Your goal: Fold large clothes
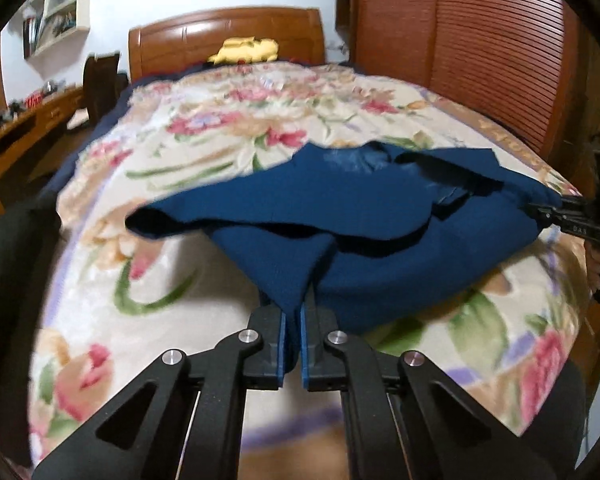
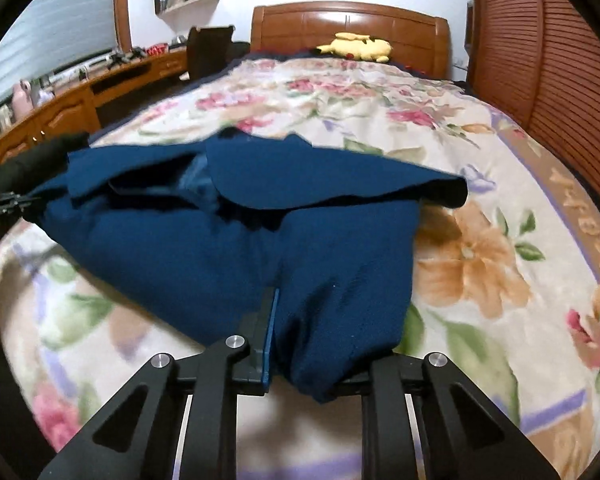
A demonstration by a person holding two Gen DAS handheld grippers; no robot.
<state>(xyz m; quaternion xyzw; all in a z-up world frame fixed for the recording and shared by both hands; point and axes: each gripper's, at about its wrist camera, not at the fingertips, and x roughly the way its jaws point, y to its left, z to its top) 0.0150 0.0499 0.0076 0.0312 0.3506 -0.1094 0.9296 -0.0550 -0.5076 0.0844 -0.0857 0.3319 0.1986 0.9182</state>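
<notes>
Nearest the left wrist lens, the left gripper (image 1: 294, 312) has its black linkage arms drawn in and its blue-faced pads pinched together on a pointed fold of the dark blue garment (image 1: 340, 236). The cloth is a matte, finely woven fabric, thick enough to hold soft rolled edges, with a shinier, paler blue lining showing in a rumpled pocket near its top edge.

In the right wrist view, the right gripper (image 2: 300, 344) is clamped on the garment too: a bunched tongue of blue cloth hangs through the jaws toward six o'clock, hiding the right-hand pad, while the flat blue left pad presses against its side.

The garment (image 2: 240, 240) lies across the near end of the bed, partly lifted at both held corners, its upper layer folded over into a broad flap. Seen from the left wrist, the right gripper (image 1: 556, 210) bites the cloth at three o'clock.

Beneath it spreads a plush floral blanket (image 1: 228, 128), cream with pink, peach and green blooms. At twelve o'clock stands a glossy curved wooden headboard (image 2: 348, 20) with a yellow plush toy (image 2: 356, 46) before it. A ribbed reddish wooden panel (image 2: 540, 60) fills two o'clock; a wooden desk (image 2: 60, 100) runs along ten o'clock.
</notes>
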